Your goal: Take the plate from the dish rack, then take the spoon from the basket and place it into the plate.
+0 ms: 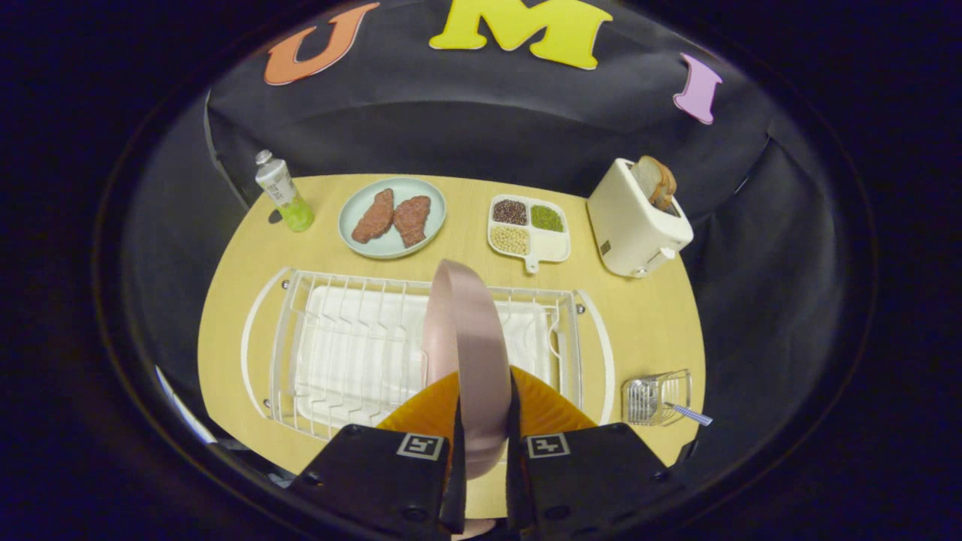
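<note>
- Hand-held gripper (485,451) clamped on pink plate (470,353), both fingers pressing its rim from either side; plate held on edge, upright, rising ahead of the fingers.
- Orange part of the gripper body visible behind the plate, between the fingers.
- Plate sits over the dish rack (361,346); can't tell if its lower edge touches the wires or is lifted clear.
- Dish rack white wire, white drip tray under it, just beyond the fingers, taking up the near half of the worktop (654,315).
- Small wire basket (655,397) just right of the rack, near the worktop's right edge; spoon (688,413) in it, handle poking out to the right.
- Beyond the rack, left to right: clear bottle (284,191) with green liquid, standing upright near the far left corner; pale blue dish (391,218) with two brown meat pieces lying side by side; white divided tray (528,230) with dark, green and pale grains in three sections, fourth looks white; white toaster (636,222) at far right with bread slices (654,182) sticking up from the slot.
- Black cloth wall behind the worktop.
</note>
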A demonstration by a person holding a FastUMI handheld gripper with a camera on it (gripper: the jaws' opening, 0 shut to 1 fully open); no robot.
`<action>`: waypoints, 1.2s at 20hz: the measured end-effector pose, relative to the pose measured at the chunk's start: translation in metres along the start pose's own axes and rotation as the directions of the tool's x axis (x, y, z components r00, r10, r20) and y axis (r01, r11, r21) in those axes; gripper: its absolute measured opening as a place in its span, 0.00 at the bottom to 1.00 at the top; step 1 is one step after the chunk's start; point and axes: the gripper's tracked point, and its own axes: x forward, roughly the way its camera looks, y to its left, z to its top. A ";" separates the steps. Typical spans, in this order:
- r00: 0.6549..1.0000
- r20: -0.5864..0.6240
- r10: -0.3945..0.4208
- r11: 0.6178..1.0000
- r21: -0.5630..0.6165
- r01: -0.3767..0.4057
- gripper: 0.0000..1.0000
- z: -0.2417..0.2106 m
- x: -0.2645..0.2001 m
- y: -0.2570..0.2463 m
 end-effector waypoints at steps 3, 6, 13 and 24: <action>0.998 0.062 -0.013 0.998 -0.056 0.016 0.22 0.007 -0.022 -0.001; 0.994 0.076 0.084 0.996 -0.024 -0.083 0.21 -0.011 -0.036 -0.005; 0.912 0.092 0.400 0.893 0.183 -0.410 0.21 -0.132 -0.048 -0.054; 0.776 0.088 0.624 0.681 0.426 -0.596 0.21 -0.293 0.052 -0.073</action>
